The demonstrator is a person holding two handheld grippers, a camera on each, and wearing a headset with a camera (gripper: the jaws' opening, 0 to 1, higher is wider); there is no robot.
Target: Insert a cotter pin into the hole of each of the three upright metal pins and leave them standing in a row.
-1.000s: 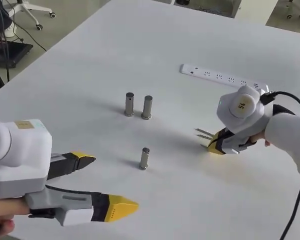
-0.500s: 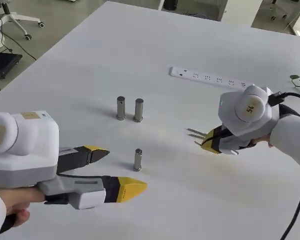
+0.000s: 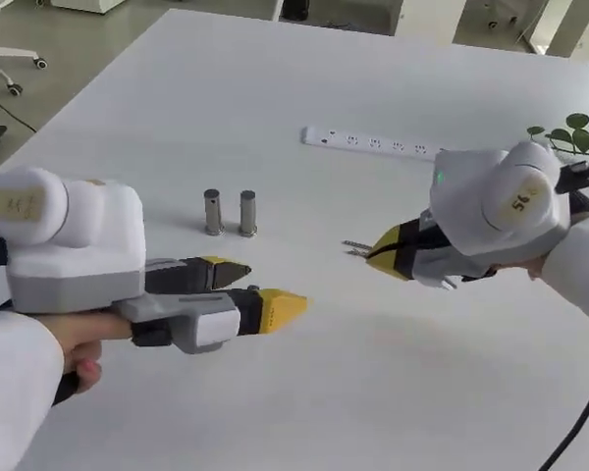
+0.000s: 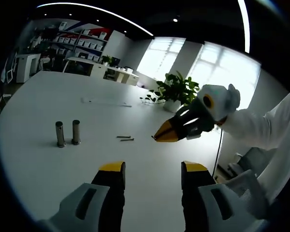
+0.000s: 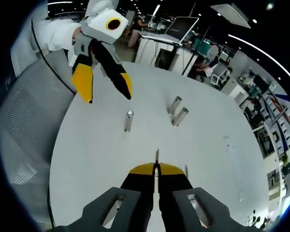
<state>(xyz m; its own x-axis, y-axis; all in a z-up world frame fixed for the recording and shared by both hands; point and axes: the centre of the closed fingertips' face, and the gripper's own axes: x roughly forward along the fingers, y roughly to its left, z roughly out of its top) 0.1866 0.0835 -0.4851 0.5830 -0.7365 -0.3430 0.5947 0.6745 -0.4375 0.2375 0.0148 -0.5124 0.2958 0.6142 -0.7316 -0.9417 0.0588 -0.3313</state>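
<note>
Right gripper view: thin straight cotter pin (image 5: 157, 157) between yellow-tipped jaws.

Right gripper (image 3: 375, 257) was low on the table by the cotter pins and is now lifted clear. It hangs in the air with its tips just beside the two loose cotter pins (image 4: 125, 138). Its jaws are pinched on one cotter pin (image 5: 157, 162), which sticks out past the tips. Left gripper (image 3: 270, 287) has come forward and inward from the near-left side. In the head view it now covers the front metal pin (image 5: 128, 121), which was in plain sight before.
</note>
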